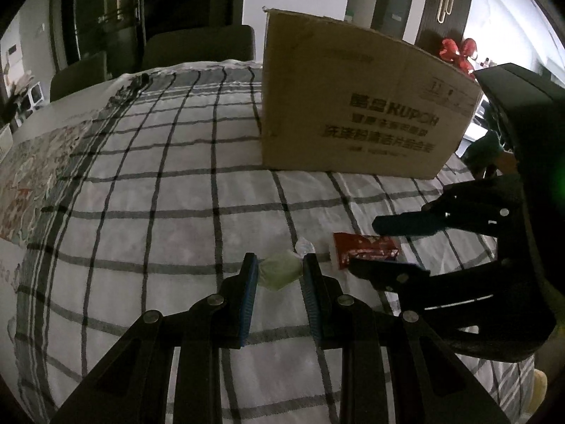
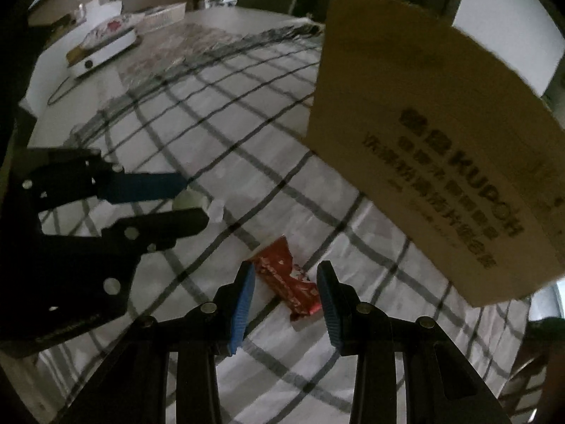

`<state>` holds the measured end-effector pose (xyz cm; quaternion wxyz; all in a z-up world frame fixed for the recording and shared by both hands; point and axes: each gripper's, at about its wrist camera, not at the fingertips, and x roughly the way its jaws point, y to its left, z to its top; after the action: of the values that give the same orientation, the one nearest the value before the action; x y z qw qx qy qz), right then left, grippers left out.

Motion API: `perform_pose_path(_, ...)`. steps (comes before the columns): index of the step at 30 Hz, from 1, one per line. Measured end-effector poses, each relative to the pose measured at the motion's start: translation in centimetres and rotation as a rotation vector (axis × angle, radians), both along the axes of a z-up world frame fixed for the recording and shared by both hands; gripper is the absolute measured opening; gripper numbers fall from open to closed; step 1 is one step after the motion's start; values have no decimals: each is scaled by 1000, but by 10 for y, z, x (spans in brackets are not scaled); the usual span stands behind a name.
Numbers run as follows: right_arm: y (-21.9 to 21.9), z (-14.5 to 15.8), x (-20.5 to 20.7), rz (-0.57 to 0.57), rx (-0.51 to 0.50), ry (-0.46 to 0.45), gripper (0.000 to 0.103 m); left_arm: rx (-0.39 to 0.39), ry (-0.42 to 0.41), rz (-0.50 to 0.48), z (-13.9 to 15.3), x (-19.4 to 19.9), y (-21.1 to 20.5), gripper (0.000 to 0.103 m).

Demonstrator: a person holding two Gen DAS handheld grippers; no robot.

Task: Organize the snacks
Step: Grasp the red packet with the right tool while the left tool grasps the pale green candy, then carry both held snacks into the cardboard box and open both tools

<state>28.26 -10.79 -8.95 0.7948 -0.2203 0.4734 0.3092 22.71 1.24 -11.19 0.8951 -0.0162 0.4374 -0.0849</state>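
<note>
A pale green wrapped candy (image 1: 280,270) lies on the checked tablecloth between the open fingers of my left gripper (image 1: 279,265); the pads stand close to its sides. It also shows in the right wrist view (image 2: 187,199) between those fingers. A red snack packet (image 2: 287,281) lies between the open fingers of my right gripper (image 2: 286,275), apart from both pads. In the left wrist view the red packet (image 1: 365,247) sits between the right gripper's fingers (image 1: 367,243). A brown cardboard box (image 1: 360,113) stands upright behind both snacks.
The checked cloth (image 1: 159,194) covers the table. A patterned mat (image 1: 35,173) lies at the far left. A white appliance (image 2: 102,51) with a cable sits at the table's far end. Dark chairs (image 1: 201,46) stand behind the table.
</note>
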Motion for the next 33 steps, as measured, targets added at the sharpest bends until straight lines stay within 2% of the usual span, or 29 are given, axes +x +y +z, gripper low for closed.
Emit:
perform_pose_path(8, 2, -10, 7, 14, 5, 25, 37, -10, 12, 0, -3, 4, -2, 26)
perform_pose_path(9, 1, -10, 7, 7, 10, 20, 35, -8, 10, 0, -2, 4, -2, 26)
perform_pose_path(10, -1, -9, 7, 0, 21, 20, 29, -6, 9, -1, -2, 4, -2, 26)
perform_pose_path(14, -7, -6, 4, -32, 67, 17, 26, -5, 2, -5, 1, 4, -3, 26)
perform_pose_path(23, -25, 17, -10, -150, 191, -25, 25, -5, -35, -11, 21, -2, -7, 26)
perform_pose_path(33, -58, 58, -19, -314, 328, -109, 25, -20, -122, -52, 65, -2, -19, 26)
